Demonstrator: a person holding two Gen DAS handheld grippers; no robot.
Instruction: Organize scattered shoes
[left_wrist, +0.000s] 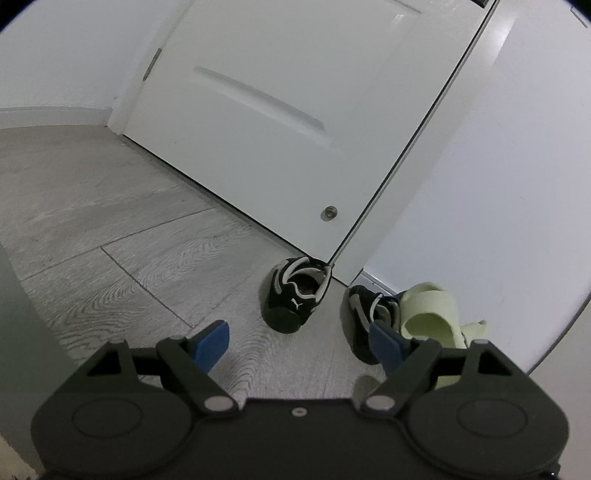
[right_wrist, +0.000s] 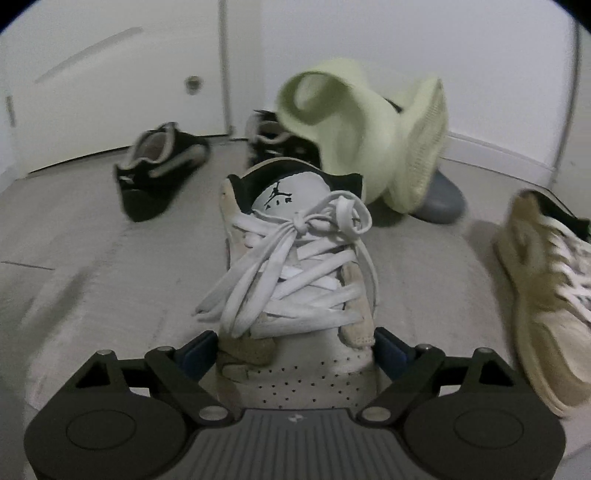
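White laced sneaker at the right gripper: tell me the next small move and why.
Probably close the right gripper on the white laced sneaker: its fingers already flank the forefoot, and the jaws look not quite pressed in. Its beige mate lies apart.

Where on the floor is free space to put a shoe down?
Free: the wood-look floor left of the black sneaker, along the white door. Crowded: the corner right of it, where another black sneaker meets the pale green slides.
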